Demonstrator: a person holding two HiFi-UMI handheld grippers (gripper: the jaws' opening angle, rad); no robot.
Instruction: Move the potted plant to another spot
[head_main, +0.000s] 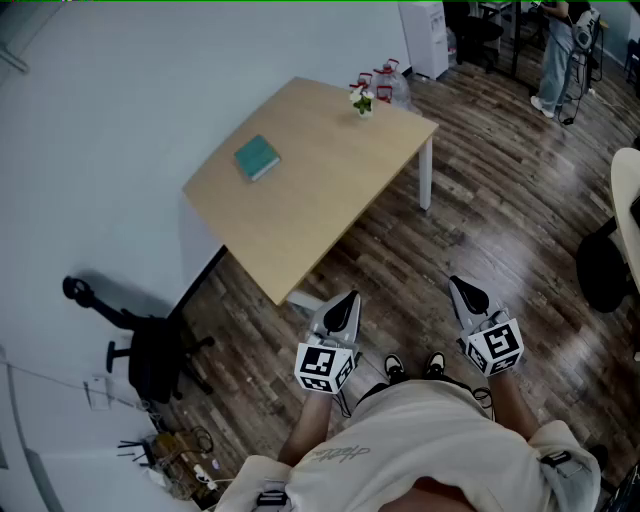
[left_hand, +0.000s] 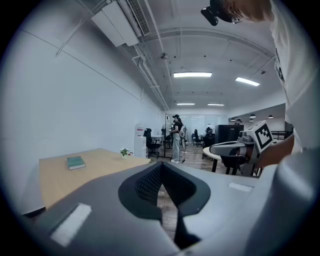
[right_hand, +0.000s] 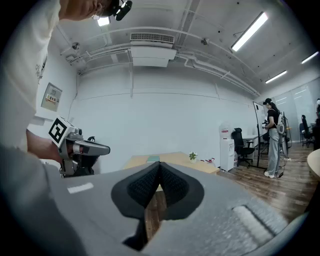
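The small potted plant (head_main: 362, 100) with green leaves and a white pot stands near the far corner of the light wooden table (head_main: 330, 190). It also shows small and distant in the left gripper view (left_hand: 124, 151) and the right gripper view (right_hand: 192, 156). My left gripper (head_main: 347, 301) and right gripper (head_main: 459, 287) hover side by side over the wood floor, short of the table's near corner. Both are far from the plant and point toward the table. Each has its jaws closed together with nothing between them.
A teal book (head_main: 257, 157) lies on the table's left part. Red-capped bottles (head_main: 385, 78) sit on the floor behind the plant. A black office chair (head_main: 150, 345) stands at the left by the wall. Far off are a water dispenser (head_main: 425, 35) and a standing person (head_main: 555, 50).
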